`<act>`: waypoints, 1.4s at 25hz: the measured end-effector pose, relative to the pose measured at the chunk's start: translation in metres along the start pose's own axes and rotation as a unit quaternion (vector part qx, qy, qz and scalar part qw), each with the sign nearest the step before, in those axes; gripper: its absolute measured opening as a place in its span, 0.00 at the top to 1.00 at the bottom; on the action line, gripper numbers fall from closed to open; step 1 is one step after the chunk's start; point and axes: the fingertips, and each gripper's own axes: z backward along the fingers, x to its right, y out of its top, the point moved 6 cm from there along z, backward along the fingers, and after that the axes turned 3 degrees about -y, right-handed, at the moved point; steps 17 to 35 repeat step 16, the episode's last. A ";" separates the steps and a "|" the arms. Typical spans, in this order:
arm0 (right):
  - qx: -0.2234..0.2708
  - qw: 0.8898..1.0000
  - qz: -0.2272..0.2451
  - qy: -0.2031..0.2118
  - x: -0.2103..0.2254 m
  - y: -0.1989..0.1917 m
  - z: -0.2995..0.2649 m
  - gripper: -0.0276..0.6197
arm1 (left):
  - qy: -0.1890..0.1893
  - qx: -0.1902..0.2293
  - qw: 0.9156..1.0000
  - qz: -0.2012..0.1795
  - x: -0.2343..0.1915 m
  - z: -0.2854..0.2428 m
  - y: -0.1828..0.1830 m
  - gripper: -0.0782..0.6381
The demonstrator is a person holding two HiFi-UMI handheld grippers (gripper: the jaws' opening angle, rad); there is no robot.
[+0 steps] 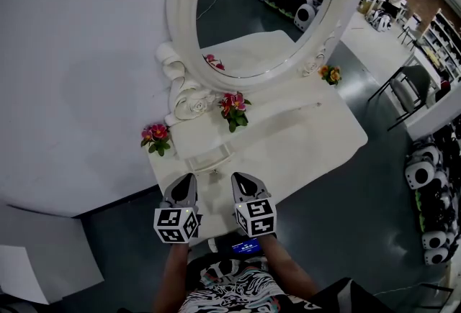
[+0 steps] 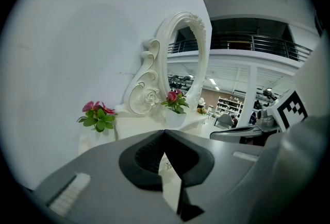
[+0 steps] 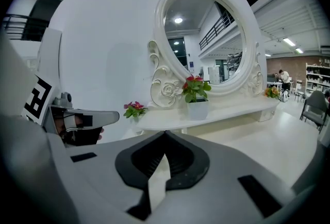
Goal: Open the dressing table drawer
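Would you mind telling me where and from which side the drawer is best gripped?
Grip the small knob at the middle of the drawer front, coming in level from the front of the table. The drawer front looks smooth, so only the protruding knob offers purchase. The left tool, shut, faces it and would need opening.

**Both grippers shut, side by side at lower centre**

The left gripper (image 1: 188, 179) and right gripper (image 1: 238, 178) are held side by side at the lower centre of the head view. Tips are pointed toward the top of the frame. In each gripper's own view the jaws are seen closed tip to tip, with nothing between them. Both forearms (image 1: 170, 274) are extended up from the bottom edge, roughly parallel.
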 end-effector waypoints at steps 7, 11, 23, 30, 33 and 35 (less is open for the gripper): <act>-0.001 1.000 -0.004 -0.001 0.001 -0.002 0.000 0.95 | 0.000 -0.004 1.000 0.002 -0.002 0.000 -0.003 0.89; -0.001 1.000 -0.003 0.002 0.000 -0.002 -0.001 0.95 | 0.001 -0.005 1.000 0.003 -0.003 -0.001 -0.004 0.89; -0.004 1.000 -0.002 0.002 0.000 -0.002 -0.001 0.95 | 0.000 -0.010 1.000 0.004 -0.002 -0.001 -0.007 0.89; -0.004 1.000 -0.002 0.002 0.000 -0.002 -0.001 0.95 | 0.000 -0.010 1.000 0.004 -0.002 -0.001 -0.007 0.89; -0.004 1.000 -0.002 0.002 0.000 -0.002 -0.001 0.95 | 0.000 -0.010 1.000 0.004 -0.002 -0.001 -0.007 0.89; -0.004 1.000 -0.002 0.002 0.000 -0.002 -0.001 0.95 | 0.000 -0.010 1.000 0.004 -0.002 -0.001 -0.007 0.89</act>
